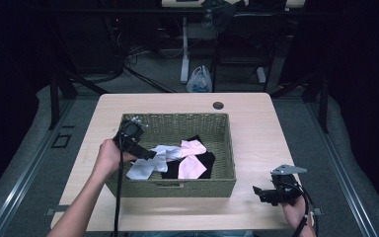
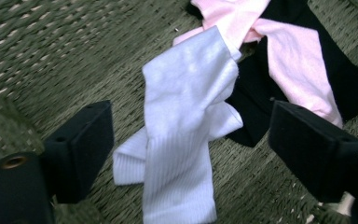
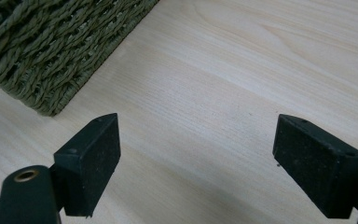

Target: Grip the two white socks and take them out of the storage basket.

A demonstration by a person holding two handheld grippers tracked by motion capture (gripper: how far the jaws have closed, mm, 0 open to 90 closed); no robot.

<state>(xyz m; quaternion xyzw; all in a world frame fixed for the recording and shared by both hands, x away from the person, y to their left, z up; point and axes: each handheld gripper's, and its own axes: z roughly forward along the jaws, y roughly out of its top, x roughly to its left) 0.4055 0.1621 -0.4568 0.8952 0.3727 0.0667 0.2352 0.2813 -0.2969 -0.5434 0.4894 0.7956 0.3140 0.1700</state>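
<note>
On the pale wooden table (image 1: 256, 138) stands an olive-green woven rectangular basket (image 1: 177, 187), and inside it lie a white ribbed sock (image 1: 145, 165), a light pink sock (image 1: 191, 158) and a black cloth (image 1: 205, 160), all bunched toward the middle and right of the basket floor. From the high view, the left gripper (image 1: 145, 154) reaches down over the basket's left wall, its tip just at the white ribbed sock. Its own view shows its jaws spread wide apart, the left gripper (image 2: 191, 158) poised over the sock (image 2: 182, 126), which runs up between them without either pad touching it; the light pink sock (image 2: 289, 60) crosses over the black cloth (image 2: 256, 102) beyond. Off to the basket's right, near the table's front edge, the right gripper (image 1: 261, 192) rests low above bare wood. Its own view shows the right gripper (image 3: 196, 158) with jaws released and wide, nothing between them, and the basket's corner (image 3: 51, 51) at upper left.
</note>
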